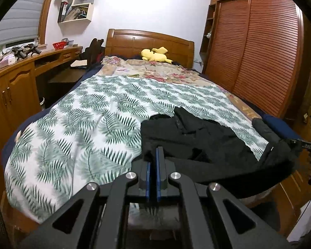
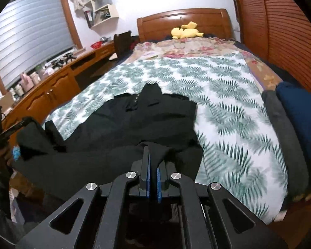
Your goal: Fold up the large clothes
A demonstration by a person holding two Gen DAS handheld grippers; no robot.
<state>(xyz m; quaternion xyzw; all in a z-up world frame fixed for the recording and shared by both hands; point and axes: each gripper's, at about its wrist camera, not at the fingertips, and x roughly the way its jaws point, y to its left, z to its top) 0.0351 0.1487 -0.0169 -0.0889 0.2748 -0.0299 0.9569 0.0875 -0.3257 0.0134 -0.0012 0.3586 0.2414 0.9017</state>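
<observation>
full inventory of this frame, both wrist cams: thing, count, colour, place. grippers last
black long-sleeved garment: 1, black, near end of bed, hem edge lifted by both grippers
fern-print sheet: 1, white and green, spread over bed
floral blanket: 1, beige and pink, head end of bed
yellow plush toy: 1, yellow, by headboard
wooden headboard: 1, brown, far end of bed
louvred wardrobe doors: brown, right of bed
wooden desk cabinets: brown, left of bed
white wall shelves: white, upper left wall
red basket: 1, red, on desk
left gripper: 1, black with blue pads, shut on garment
right gripper: 1, black with blue pads, shut on garment
</observation>
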